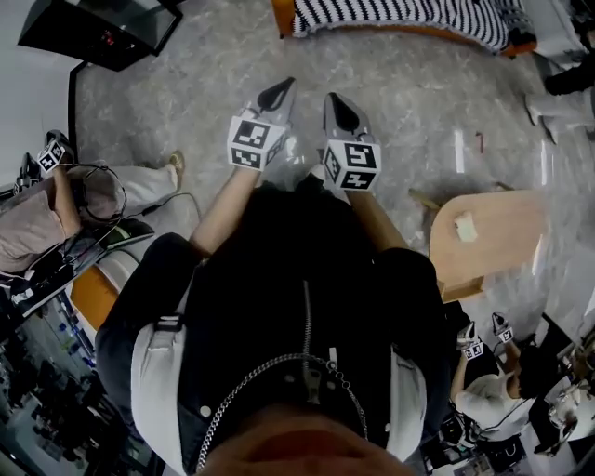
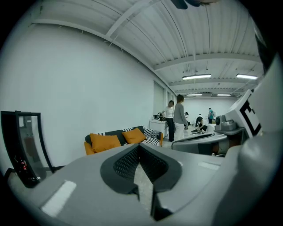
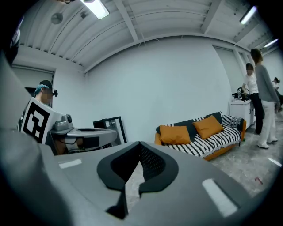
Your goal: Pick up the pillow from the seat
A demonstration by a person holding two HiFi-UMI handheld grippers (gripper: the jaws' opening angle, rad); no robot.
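Two orange pillows (image 3: 174,133) (image 3: 208,126) lean on the back of a black-and-white striped sofa (image 3: 214,142) across the room. In the left gripper view the same pillows (image 2: 105,142) (image 2: 134,135) look small and far off. The head view shows only the sofa's striped edge (image 1: 400,14) at the top. My left gripper (image 1: 277,93) and right gripper (image 1: 340,108) are held side by side at chest height, pointing toward the sofa. Both are shut and hold nothing, with the jaw tips meeting in the left gripper (image 2: 139,147) and the right gripper (image 3: 140,145).
A light wooden table (image 1: 488,237) stands to my right. At the left wall is a black-framed panel (image 1: 102,28). A seated person (image 1: 56,214) works at my left, two people (image 3: 261,101) stand past the sofa's right end, and others sit lower right. Grey speckled floor (image 1: 409,102) lies between me and the sofa.
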